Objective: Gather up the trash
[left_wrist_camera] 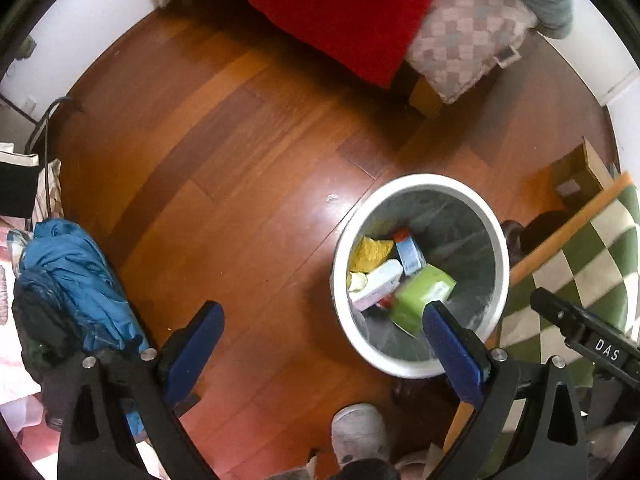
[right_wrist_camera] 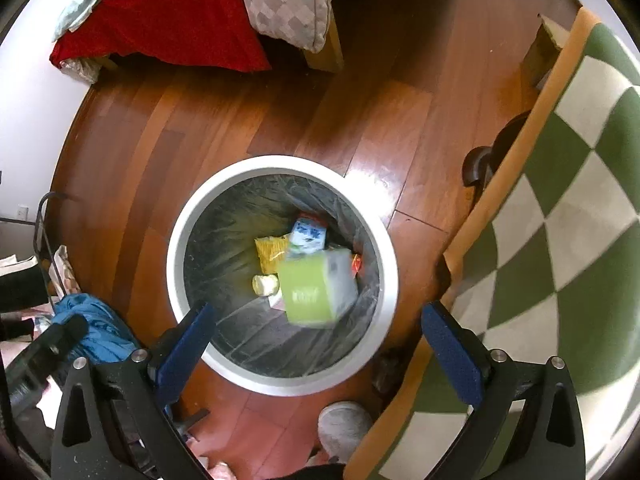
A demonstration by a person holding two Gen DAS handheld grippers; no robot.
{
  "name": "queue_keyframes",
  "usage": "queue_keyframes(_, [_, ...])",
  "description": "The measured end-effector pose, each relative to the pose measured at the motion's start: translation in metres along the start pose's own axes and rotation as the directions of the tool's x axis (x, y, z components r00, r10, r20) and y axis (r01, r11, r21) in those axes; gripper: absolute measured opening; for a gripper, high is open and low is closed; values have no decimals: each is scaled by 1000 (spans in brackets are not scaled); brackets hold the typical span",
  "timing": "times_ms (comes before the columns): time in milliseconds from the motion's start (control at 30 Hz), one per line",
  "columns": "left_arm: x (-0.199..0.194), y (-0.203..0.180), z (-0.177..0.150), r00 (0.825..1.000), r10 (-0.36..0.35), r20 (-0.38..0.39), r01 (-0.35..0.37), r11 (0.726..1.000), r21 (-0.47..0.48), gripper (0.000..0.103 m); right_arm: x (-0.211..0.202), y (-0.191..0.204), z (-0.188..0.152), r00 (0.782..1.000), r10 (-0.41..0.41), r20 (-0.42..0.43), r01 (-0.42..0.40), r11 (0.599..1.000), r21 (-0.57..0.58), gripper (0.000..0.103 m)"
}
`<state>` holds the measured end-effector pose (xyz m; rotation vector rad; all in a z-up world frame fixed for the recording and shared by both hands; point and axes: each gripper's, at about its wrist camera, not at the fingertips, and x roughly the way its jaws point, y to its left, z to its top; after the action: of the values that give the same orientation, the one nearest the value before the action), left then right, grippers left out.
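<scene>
A white round trash bin (right_wrist_camera: 394, 280) with a clear liner stands on the wooden floor, seen from above; it also shows in the left wrist view (left_wrist_camera: 502, 240). Inside lie a green box (right_wrist_camera: 316, 292), blurred in the right wrist view, a yellow packet (right_wrist_camera: 270, 252), a blue-white packet (right_wrist_camera: 308, 234) and other wrappers. The green box (left_wrist_camera: 424, 292) shows in the left view too. My right gripper (right_wrist_camera: 320, 336) is open and empty above the bin. My left gripper (left_wrist_camera: 324, 332) is open and empty over the floor left of the bin.
A green-white checkered table top (right_wrist_camera: 560, 220) with a wooden edge lies to the right. A bed with red blanket (left_wrist_camera: 340, 12) and checkered pillow (left_wrist_camera: 464, 32) is at the far side. A blue cloth (left_wrist_camera: 80, 280) is at the left. A shoe (right_wrist_camera: 344, 424) shows below.
</scene>
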<state>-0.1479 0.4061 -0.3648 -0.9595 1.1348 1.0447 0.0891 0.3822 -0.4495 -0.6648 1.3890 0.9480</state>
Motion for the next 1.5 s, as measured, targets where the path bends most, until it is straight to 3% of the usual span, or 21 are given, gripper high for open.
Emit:
queue_keyframes(167, [-35,-4,-20,1000,-16,24,16,999,28,101,-39,4,-26,996,-76,42,78,996,-43,103])
queue_keyframes(300, [-75,-8,-38,997,-38,66,34,997,66,101,-82,1,-54,992,-88,85,93,994,-59,103])
queue_keyframes(600, [-161,-21,-81,983,-114,146,96,988,122,101,-187,-1,-119,982,-9,191,27,996,-90,103])
queue_keyframes(833, [-231,-26,-112,957,-186,223,151,975,163,101,-274,-3,-167,957,78,279,-44,991,-128,103])
queue_keyframes(967, [-274,-25,-127,933,-240,266,193,962,191,101,-315,0,-189,941,131,311,-84,983,-161,103])
queue_keyframes(1133, [-306,-23,-139,911,-313,271,260,942,212,101,-367,5,-217,919,192,344,-119,968,-221,103])
queue_keyframes(1500, [-360,-14,-158,867,-398,301,328,909,257,101,-429,9,-250,891,291,348,-205,943,-263,103])
